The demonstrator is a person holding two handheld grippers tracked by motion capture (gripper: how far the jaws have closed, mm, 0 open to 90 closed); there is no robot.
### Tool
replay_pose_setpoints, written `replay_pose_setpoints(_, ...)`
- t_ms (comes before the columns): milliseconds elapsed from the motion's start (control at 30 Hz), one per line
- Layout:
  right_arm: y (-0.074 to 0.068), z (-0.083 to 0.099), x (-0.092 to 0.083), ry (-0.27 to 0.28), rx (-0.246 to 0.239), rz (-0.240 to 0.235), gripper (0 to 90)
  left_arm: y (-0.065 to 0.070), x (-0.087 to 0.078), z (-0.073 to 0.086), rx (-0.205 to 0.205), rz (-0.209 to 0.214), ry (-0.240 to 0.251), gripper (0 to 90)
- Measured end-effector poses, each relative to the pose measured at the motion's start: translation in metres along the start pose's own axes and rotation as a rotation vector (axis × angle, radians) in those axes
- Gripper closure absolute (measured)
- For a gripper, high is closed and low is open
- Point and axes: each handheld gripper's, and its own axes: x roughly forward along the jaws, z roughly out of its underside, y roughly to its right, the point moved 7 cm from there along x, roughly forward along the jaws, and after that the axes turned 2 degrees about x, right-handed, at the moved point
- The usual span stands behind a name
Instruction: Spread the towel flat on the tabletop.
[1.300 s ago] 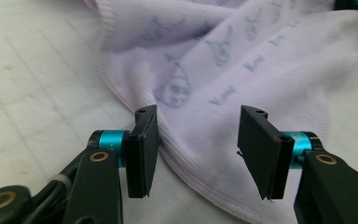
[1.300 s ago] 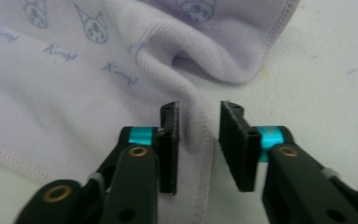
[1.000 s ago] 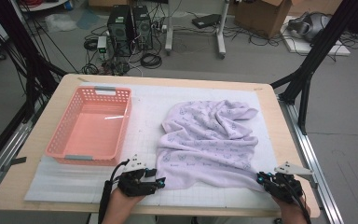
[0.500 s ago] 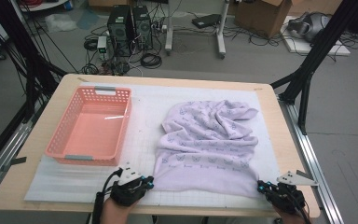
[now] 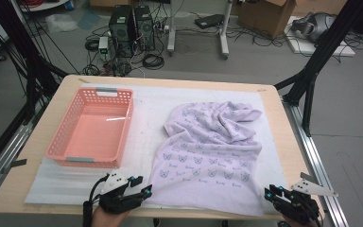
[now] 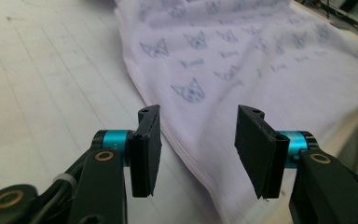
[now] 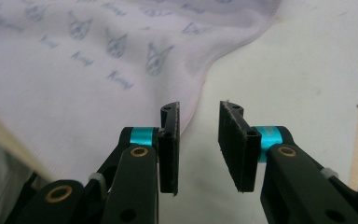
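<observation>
Compared with a second ago, both grippers sit lower in the high view, pulled back toward the bottom edge, and the lilac towel (image 5: 212, 151) lies flatter, its near hem drawn out straight along the front of the table (image 5: 38, 137). The left gripper (image 5: 144, 193) rests at the lower left of the frame just off the towel's near left corner; its jaws have just been opening and now stand spread with nothing pinched, the cloth lying under and beyond the gap. The right gripper (image 5: 270, 193) sits at the lower right beside the towel's near right corner; its jaws have also just been opening and stand a little apart, gripping nothing. The left gripper view gives what the high view cannot: the folded, layered edge of the towel (image 6: 242, 70) running diagonally between the two black pads (image 6: 147, 144), and blue cat-face prints on the fabric. The right gripper view shows the towel's (image 7: 74, 70) curved hem passing just behind the left pad, with white mat (image 7: 298, 60) to the right. The high view alone shows the pink basket (image 5: 92, 130) at centre left on the white mat (image 5: 146, 118), well apart from the towel, and the cables and computer cases (image 5: 132, 23) on the floor beyond the table.
</observation>
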Motion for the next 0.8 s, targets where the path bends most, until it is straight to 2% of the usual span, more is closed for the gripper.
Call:
replay_pose_setpoints(133, -0.004, -0.006, 0.015, 0.009, 0.006, 0.029, 65.2, -0.011, 0.017, -0.003, -0.037, -0.026, -0.04, 50.8)
replay_pose_setpoints(200, -0.005, -0.009, 0.026, -0.006, -0.014, 0.052, 64.6, -0.014, 0.027, -0.004, -0.05, -0.018, -0.072, 50.8)
replay_pose_setpoints(267, -0.007, -0.011, 0.038, -0.026, -0.013, 0.049, 63.7, -0.013, 0.035, -0.004, -0.053, -0.012, -0.091, 51.4)
replay_pose_setpoints(333, -0.014, -0.013, 0.049, -0.043, -0.025, 0.045, 60.1, -0.01, 0.043, -0.003, -0.043, -0.006, -0.113, 52.0)
replay_pose_setpoints(367, -0.016, -0.014, 0.051, -0.038, -0.046, 0.059, 58.5, -0.008, 0.045, -0.003, -0.022, -0.008, -0.114, 52.5)
replay_pose_setpoints(400, -0.018, -0.015, 0.052, -0.038, -0.057, 0.065, 58.5, -0.005, 0.047, -0.002, 0.007, -0.027, -0.112, 53.2)
replay_pose_setpoints(433, -0.018, -0.014, 0.052, -0.041, -0.056, 0.069, 58.6, -0.003, 0.047, -0.002, 0.054, -0.062, -0.118, 57.4)
replay_pose_setpoints(467, -0.018, -0.014, 0.052, -0.036, -0.059, 0.069, 58.9, -0.003, 0.046, -0.001, 0.09, -0.079, -0.126, 66.8)
replay_pose_setpoints(500, -0.017, -0.013, 0.052, -0.034, -0.057, 0.072, 60.2, -0.001, 0.045, -0.001, 0.089, -0.054, -0.132, 82.0)
replay_pose_setpoints(533, -0.018, -0.013, 0.051, -0.035, -0.063, 0.082, 62.5, -0.001, 0.044, 0.0, 0.081, -0.057, -0.135, 86.0)
replay_pose_setpoints(567, -0.019, -0.013, 0.051, -0.045, -0.075, 0.092, 71.6, -0.001, 0.042, 0.0, 0.079, -0.062, -0.136, 86.7)
replay_pose_setpoints(600, -0.021, -0.013, 0.05, -0.055, -0.083, 0.067, 84.3, -0.001, 0.039, 0.002, 0.073, -0.067, -0.137, 86.9)
replay_pose_setpoints(667, -0.024, -0.013, 0.049, -0.063, -0.114, 0.062, 85.5, -0.001, 0.031, 0.006, 0.055, -0.06, -0.135, 87.1)
replay_pose_setpoints(800, -0.021, -0.008, 0.039, -0.09, -0.1, 0.053, 85.9, -0.002, 0.01, 0.012, 0.04, -0.06, -0.141, 87.1)
